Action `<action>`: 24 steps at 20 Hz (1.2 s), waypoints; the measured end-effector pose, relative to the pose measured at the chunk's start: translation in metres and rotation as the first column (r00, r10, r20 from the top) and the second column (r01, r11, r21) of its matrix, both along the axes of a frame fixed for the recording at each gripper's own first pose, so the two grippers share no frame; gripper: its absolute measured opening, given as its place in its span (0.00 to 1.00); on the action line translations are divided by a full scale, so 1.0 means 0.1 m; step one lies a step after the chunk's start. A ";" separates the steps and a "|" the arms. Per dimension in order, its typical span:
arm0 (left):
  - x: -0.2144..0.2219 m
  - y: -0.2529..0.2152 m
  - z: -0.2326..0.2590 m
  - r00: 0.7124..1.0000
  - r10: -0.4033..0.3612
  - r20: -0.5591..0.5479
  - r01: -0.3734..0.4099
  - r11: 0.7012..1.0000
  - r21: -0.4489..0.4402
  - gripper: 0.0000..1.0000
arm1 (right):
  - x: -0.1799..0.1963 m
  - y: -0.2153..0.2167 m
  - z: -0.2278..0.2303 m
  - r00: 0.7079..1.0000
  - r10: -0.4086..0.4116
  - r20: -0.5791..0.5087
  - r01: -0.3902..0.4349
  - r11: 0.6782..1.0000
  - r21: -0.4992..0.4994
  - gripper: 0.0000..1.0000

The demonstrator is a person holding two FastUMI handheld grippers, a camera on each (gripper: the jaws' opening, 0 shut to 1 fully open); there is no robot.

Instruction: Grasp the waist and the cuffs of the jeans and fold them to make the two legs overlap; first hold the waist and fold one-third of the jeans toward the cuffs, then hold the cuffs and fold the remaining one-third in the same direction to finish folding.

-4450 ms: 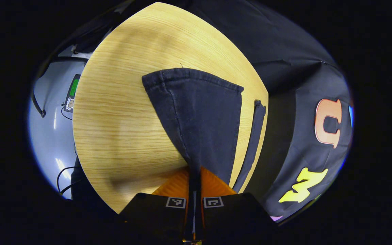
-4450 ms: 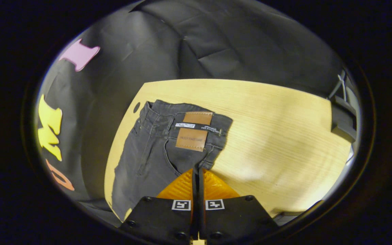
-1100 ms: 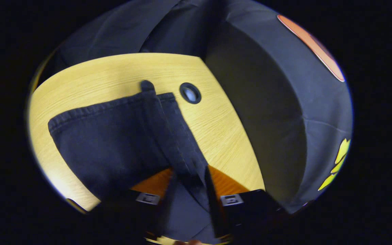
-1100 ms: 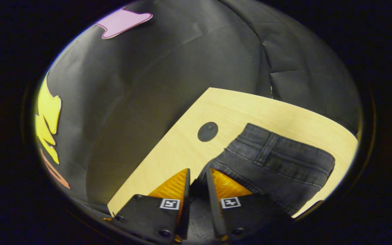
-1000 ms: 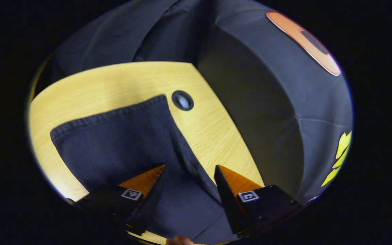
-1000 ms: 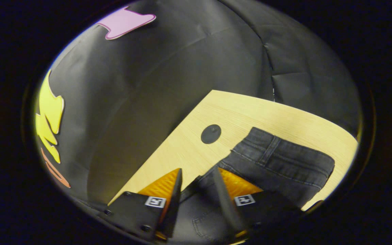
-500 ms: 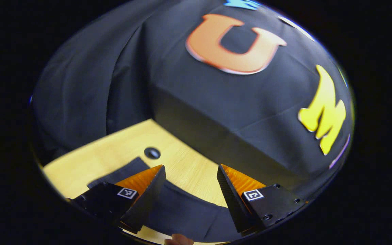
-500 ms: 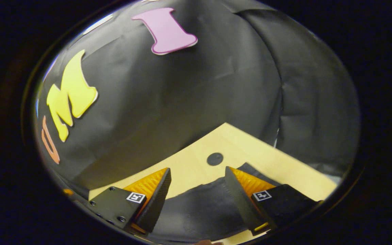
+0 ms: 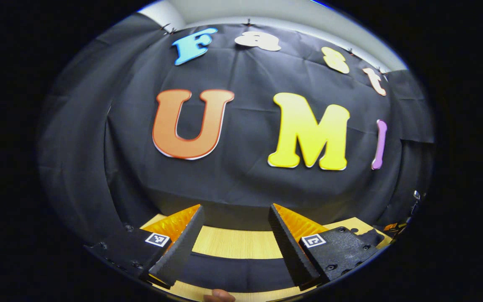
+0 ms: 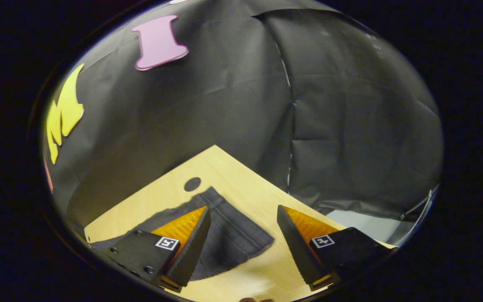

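I am holding my left gripper (image 9: 235, 241) with its fingers spread wide and nothing between them. Both orange-faced fingers are angling up from the bottom of the left gripper view, each black mount carrying a small square marker. Between and below them, the jeans (image 9: 241, 272) are lying as a dark band across the wooden table (image 9: 237, 245), close under the fingertips but not touching them as far as I can tell. A strip of bare wood is showing beyond the band, up to the table's far edge, and a fingertip (image 9: 218, 296) of the person holding this gripper is peeking in at the very bottom edge. Past the table, the black booth wall (image 9: 245, 180) is rising straight ahead.

I am keeping my right gripper (image 10: 243, 243) wide apart too, holding nothing. In the right gripper view, the jeans (image 10: 233, 237) are lying flat on the table (image 10: 241, 184), a seamed dark end reaching into the gap between my fingers. My left-hand finger (image 10: 191, 245) in that view is overlapping the cloth, though I cannot tell whether it is touching it. A round dark hole (image 10: 192, 184) in the tabletop is sitting just beyond the jeans' far corner. Behind the table's corner, the black booth wall (image 10: 329, 138) is hanging in folds.
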State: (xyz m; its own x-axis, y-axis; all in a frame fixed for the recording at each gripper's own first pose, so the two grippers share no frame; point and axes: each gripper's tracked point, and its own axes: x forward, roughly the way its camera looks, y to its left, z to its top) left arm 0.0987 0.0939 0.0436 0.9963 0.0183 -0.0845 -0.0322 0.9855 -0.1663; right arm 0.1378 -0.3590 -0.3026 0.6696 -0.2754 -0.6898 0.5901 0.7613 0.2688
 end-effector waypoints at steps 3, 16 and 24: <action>-0.20 -0.17 0.11 1.000 -0.022 0.015 0.022 1.000 -0.012 0.98 | -0.09 0.07 -0.19 1.000 0.010 -0.020 -0.010 0.999 0.032 0.98; -0.80 -0.50 0.20 1.000 -0.023 -0.007 0.022 0.998 -0.062 0.98 | -0.04 0.33 -0.45 0.994 0.103 -0.028 -0.102 0.994 0.039 0.57; -0.90 -0.46 0.26 1.000 -0.019 -0.003 0.019 0.999 -0.041 0.98 | 0.00 0.37 -0.29 0.991 0.127 -0.039 -0.130 0.989 -0.071 0.04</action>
